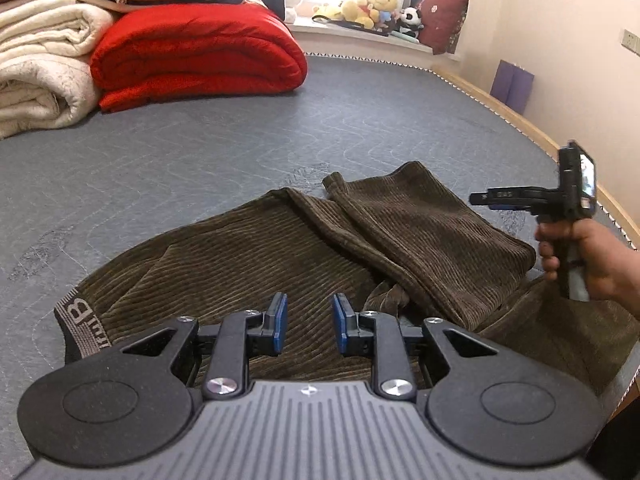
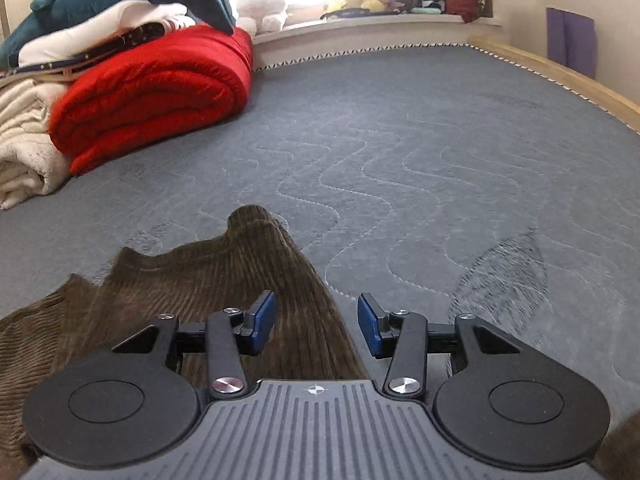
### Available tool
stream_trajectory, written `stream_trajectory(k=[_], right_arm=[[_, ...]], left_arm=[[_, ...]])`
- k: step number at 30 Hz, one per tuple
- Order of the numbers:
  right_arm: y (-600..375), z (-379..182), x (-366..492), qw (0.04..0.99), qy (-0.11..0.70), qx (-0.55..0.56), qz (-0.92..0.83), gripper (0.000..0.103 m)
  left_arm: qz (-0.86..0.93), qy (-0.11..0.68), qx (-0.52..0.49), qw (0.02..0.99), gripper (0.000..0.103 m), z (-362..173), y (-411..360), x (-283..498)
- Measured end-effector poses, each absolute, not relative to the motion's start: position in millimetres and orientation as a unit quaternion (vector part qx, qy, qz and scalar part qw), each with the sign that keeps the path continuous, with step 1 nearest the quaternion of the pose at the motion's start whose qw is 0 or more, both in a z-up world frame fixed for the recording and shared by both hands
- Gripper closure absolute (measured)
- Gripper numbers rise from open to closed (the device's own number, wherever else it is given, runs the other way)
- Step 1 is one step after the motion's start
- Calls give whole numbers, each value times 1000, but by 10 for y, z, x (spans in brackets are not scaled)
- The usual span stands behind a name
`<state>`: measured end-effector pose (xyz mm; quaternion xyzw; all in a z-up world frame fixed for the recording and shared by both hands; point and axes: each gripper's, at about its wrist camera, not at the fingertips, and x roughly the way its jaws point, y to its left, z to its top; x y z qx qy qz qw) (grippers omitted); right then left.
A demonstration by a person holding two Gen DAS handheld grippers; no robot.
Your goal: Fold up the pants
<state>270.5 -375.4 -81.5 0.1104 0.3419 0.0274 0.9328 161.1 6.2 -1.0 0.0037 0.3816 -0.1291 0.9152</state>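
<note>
While both grippers gape — left gripper (image 1: 308, 322), right gripper (image 2: 316, 322) — pants (image 1: 280, 248) lie rumpled.

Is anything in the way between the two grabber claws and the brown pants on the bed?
Nothing visible is. The left gripper hangs open right above the brown corduroy pants, and the right gripper is open over their edge. The red folded quilt sits far back on the grey quilted mattress.
</note>
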Motion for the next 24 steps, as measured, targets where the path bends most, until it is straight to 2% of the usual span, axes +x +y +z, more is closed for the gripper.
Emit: stream_trajectory(k=[7, 11, 12, 14, 15, 18, 24], right_arm=[[-3707, -1029, 3028, 919, 376, 108, 55, 55], [-3552, -1111, 3098, 919, 385, 59, 64, 54], [-3527, -1104, 3104, 920, 383, 52, 64, 57], [-3481, -1078, 3087, 925, 372, 42, 64, 74], [-3462, -1052, 3075, 927, 368, 38, 69, 90], [-3431, -935, 3021, 934, 345, 33, 80, 91], [-3751, -373, 2858, 940, 279, 141, 136, 91]], left_arm=[[-138, 389, 6, 911, 75, -48, 9, 1653], [-140, 392, 8, 909, 73, -69, -3, 1665], [-140, 392, 8, 909, 73, -69, -9, 1668], [-139, 393, 10, 909, 73, -79, -20, 1676], [-139, 394, 11, 908, 73, -82, -33, 1680], [-140, 396, 15, 907, 73, -94, -74, 1693], [-148, 388, 41, 909, 68, -92, -145, 1747]])
